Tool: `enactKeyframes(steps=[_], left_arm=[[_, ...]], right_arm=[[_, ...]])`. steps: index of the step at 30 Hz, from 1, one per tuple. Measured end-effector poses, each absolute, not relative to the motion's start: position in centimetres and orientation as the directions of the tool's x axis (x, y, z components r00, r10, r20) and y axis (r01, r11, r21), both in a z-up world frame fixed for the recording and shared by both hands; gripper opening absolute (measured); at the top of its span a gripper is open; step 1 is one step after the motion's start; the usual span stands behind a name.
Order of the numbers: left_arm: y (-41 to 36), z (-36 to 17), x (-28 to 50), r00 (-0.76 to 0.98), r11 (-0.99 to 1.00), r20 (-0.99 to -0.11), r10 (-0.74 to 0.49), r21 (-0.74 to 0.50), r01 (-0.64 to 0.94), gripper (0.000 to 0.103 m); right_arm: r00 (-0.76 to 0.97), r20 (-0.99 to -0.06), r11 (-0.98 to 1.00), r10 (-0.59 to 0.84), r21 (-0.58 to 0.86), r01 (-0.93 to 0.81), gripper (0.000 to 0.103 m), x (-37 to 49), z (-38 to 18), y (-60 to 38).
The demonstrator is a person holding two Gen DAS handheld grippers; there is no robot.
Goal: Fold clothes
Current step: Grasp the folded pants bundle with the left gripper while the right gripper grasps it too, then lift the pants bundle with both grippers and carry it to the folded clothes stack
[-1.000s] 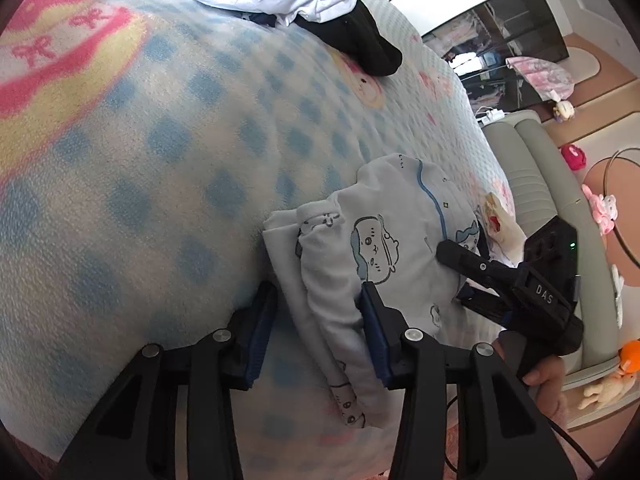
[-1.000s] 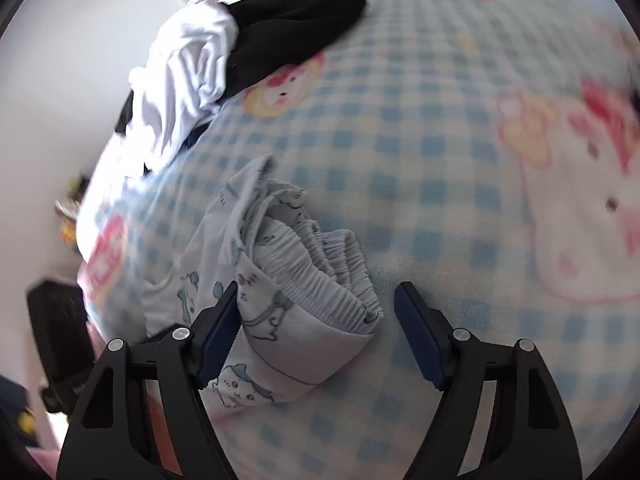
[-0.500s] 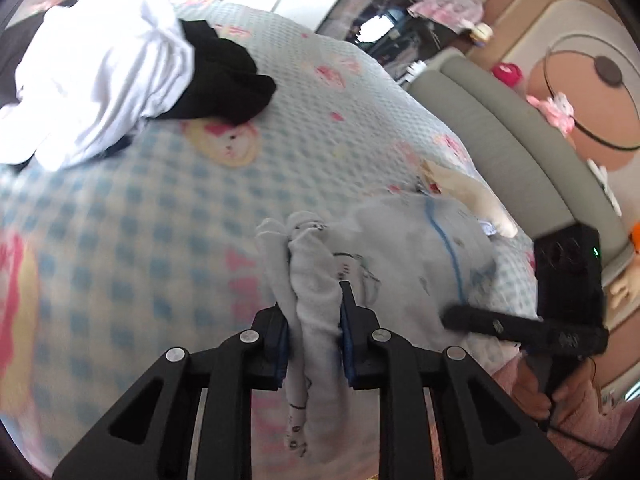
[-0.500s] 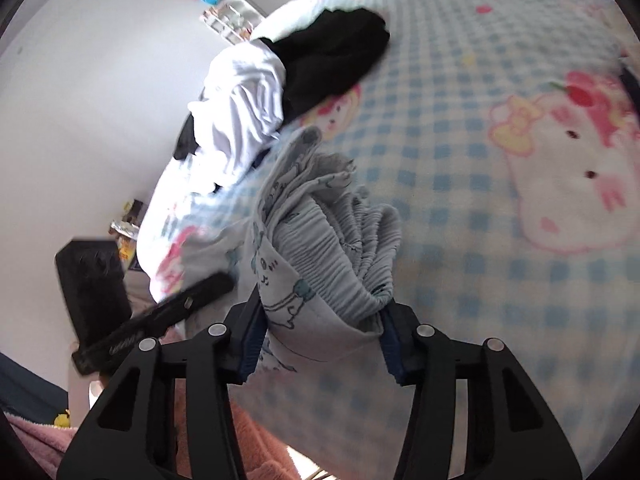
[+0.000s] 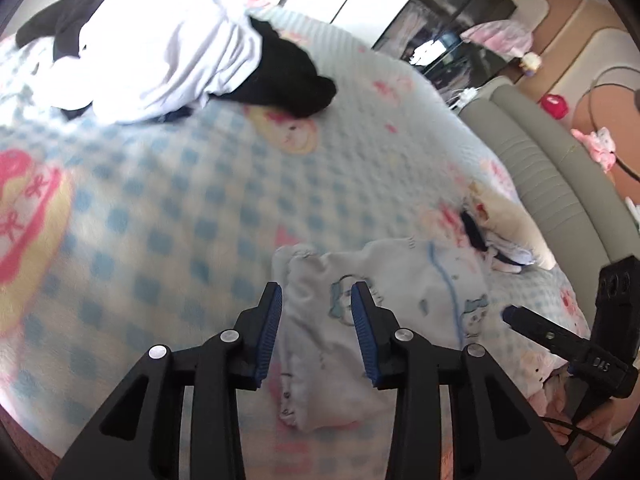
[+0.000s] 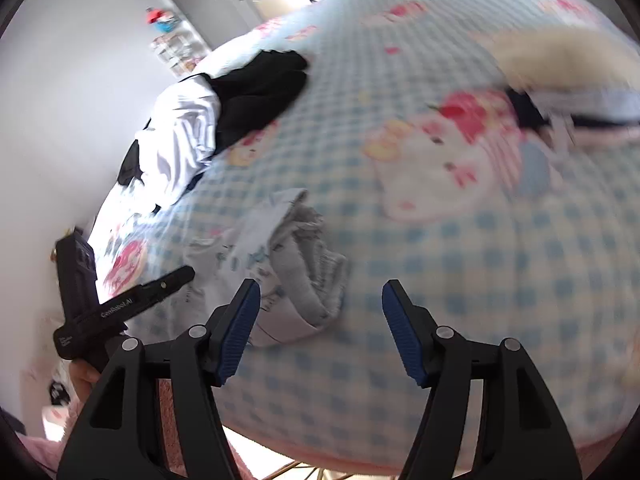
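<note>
A folded pale-grey garment with cartoon prints (image 5: 404, 280) lies on the blue-checked blanket (image 5: 160, 220) near the bed's edge. My left gripper (image 5: 316, 300) hovers over its left end. Its jaws are opening, the cloth shows between them, and the pads do not press it. In the right wrist view the garment (image 6: 296, 264) shows its gathered waistband. My right gripper (image 6: 320, 300) hangs above that end, its jaws opening wide and clear of the cloth. Each gripper shows in the other's view: the right gripper (image 5: 516, 316) and the left gripper (image 6: 180, 276).
A heap of white and black clothes (image 5: 180, 48) lies at the far side of the bed, also seen as the heap (image 6: 224, 120). A cream pillow (image 5: 508, 216) with small folded items beside it sits by the grey padded bed frame (image 5: 560, 184).
Half a second ago both grippers were shut on the garment and held it up. Now both have let go, the garment lies on the blanket, and the grippers have risen off it.
</note>
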State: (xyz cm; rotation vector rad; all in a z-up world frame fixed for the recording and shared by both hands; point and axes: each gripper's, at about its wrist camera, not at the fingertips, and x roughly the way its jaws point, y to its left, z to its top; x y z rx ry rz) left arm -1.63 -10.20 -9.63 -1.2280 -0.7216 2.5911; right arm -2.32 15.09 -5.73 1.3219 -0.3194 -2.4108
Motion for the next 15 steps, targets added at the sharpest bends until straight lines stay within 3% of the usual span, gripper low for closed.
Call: enactKeyframes(steps=[3, 6, 10, 15], left_arm=[[-9.5, -11.5, -2.6, -0.595, -0.856, -0.704, 0.386, -0.514, 0.053, 0.041], [-8.9, -13.6, -3.0, -0.540, -0.900, -0.784, 0.307, -0.424, 0.105, 0.042], [-10.5, -14.1, -3.0, -0.526, -0.846, -0.757, 0.388, -0.519, 0.123, 0.042], [-11.0, -14.8, -2.9, -0.538, -0.805, -0.725, 0.429, -0.577, 0.136, 0.042]], right_arm=[[-0.501, -0.763, -0.911, -0.408, 0.309, 0.272, 0.069, -2.9, -5.8, 12.1], [-0.473, -0.796, -0.921, -0.377, 0.269, 0.281, 0.069, -3.9, -8.4, 10.1], [-0.421, -0.818, -0.920, -0.392, 0.336, 0.202, 0.067, -4.2, -12.2, 11.7], [-0.443, -0.806, -0.920, -0.392, 0.354, 0.168, 0.068, -3.8, -11.7, 13.4]])
